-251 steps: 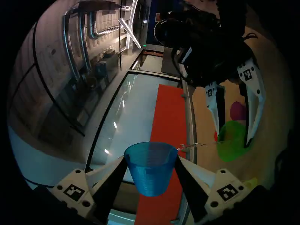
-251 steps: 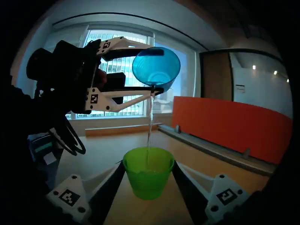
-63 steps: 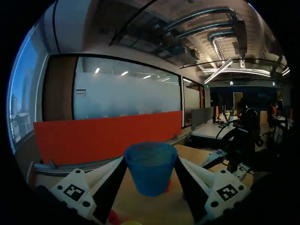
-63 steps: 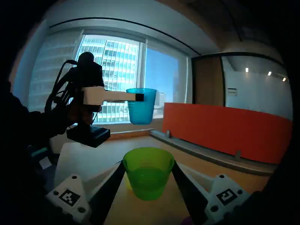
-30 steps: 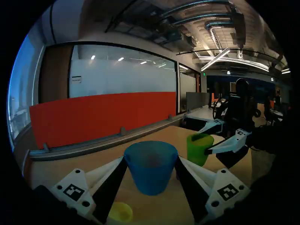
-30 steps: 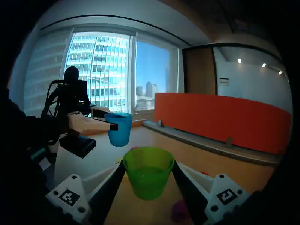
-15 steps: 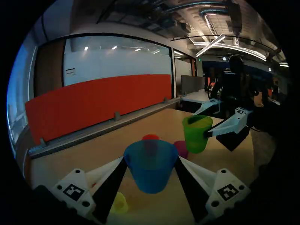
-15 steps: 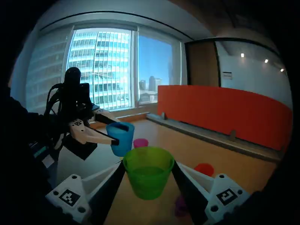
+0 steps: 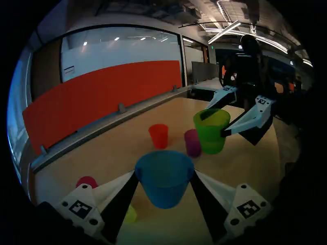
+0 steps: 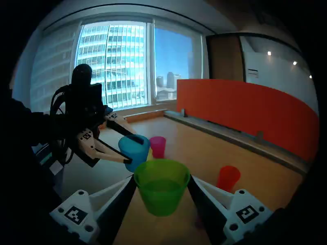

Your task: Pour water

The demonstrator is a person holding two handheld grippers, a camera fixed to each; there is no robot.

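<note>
Water (image 10: 162,188) might spill, so I needed slow moves, right gripper (image 10: 161,180) squeezing the green cup (image 10: 162,204), left gripper (image 9: 163,174) squeezing the blue cup (image 9: 164,192).

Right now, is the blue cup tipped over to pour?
No, the blue cup is held rim up between the fingers of the left gripper, close to upright.

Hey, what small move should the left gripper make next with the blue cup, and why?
Probably lower the blue cup onto the table ahead: it sits upright in the left gripper, and the green cup holds the water.
</note>
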